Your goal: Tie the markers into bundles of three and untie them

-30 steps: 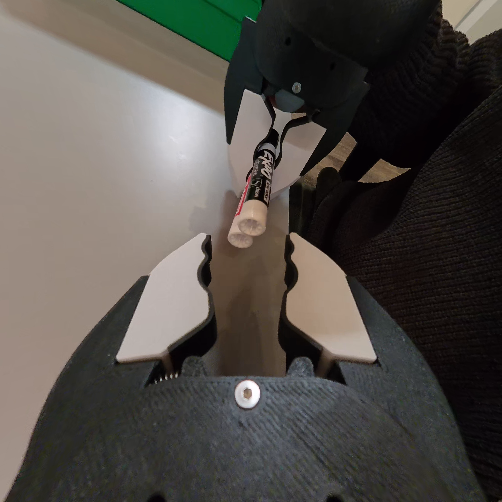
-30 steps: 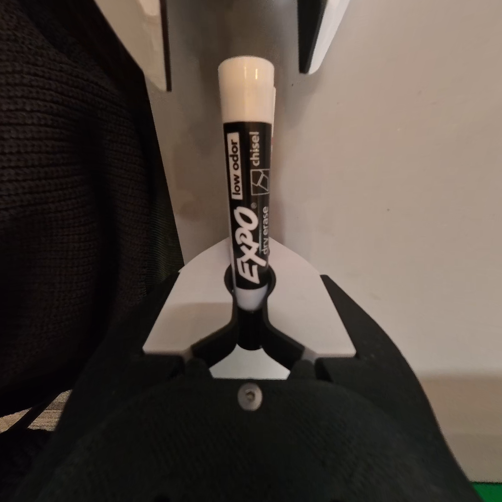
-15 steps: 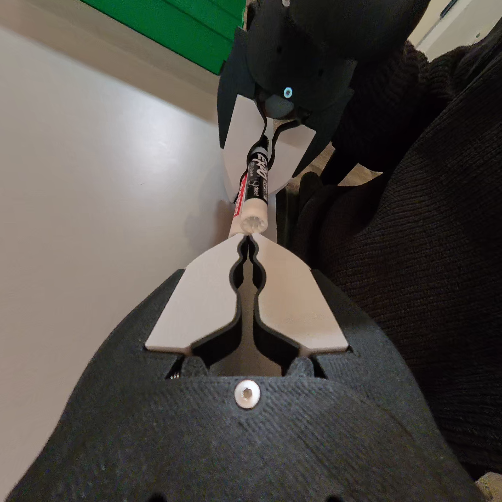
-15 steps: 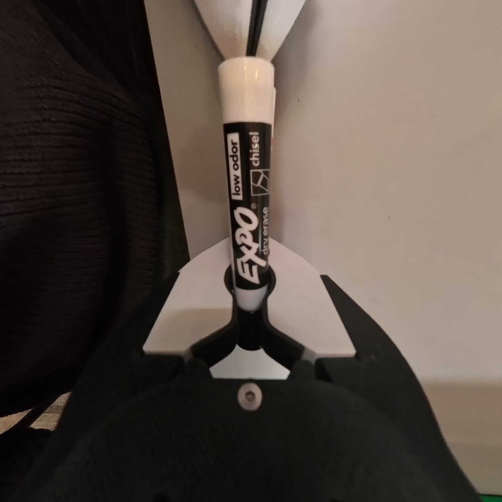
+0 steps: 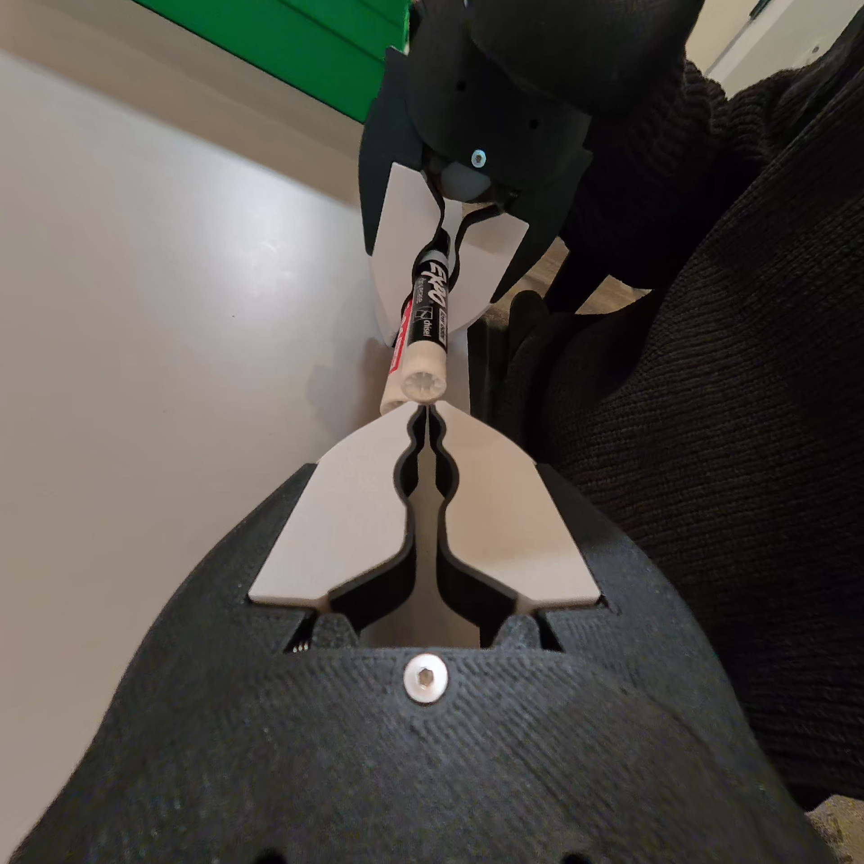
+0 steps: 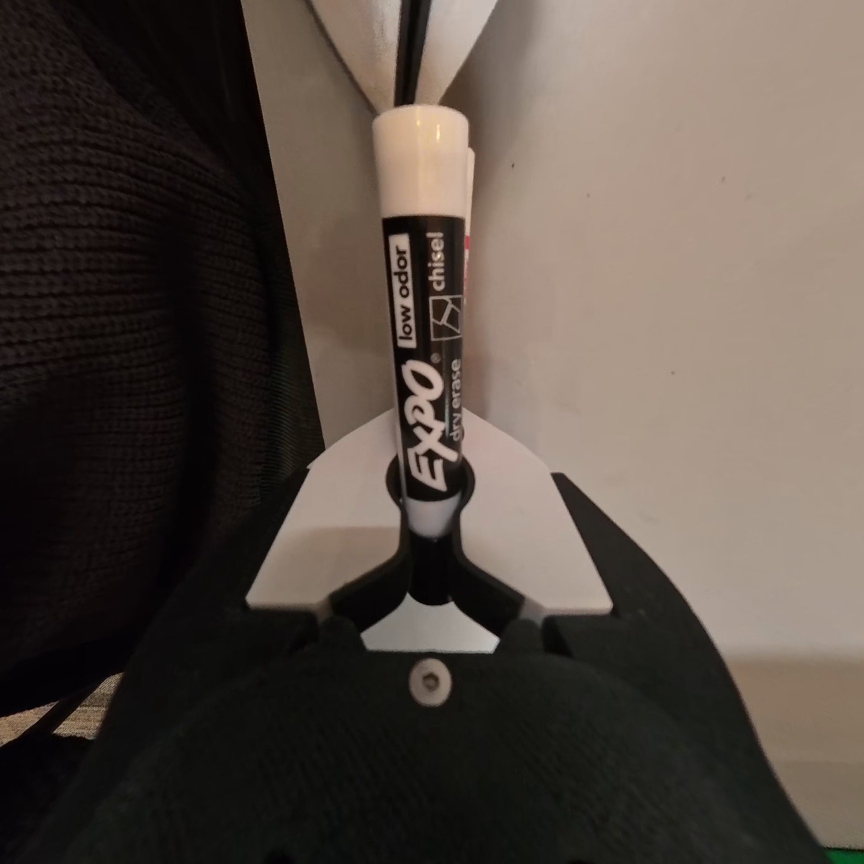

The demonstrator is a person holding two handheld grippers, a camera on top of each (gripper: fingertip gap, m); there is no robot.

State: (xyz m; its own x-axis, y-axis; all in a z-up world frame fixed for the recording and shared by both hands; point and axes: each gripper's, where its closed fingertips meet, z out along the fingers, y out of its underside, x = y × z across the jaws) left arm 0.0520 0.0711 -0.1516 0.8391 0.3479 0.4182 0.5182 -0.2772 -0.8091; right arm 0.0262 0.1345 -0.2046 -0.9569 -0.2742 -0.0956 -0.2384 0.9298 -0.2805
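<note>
Vs a second ago: left gripper (image 5: pixel 426 407) gone from wide open to clenched empty, tips at marker (image 6: pixel 423 299) end, frame centre. Right gripper (image 6: pixel 428 472) clamped on marker barrel.

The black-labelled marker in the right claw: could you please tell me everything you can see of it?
The marker is a round plastic pen with a white barrel, a black printed label and a ribbed, hollow butt end. The right claw is shut on its lower part, its dark cap end hidden between the fingers. It points straight out at the shut left claw, butt end at those tips; contact is unclear. A second, red-labelled marker lies behind it.
</note>
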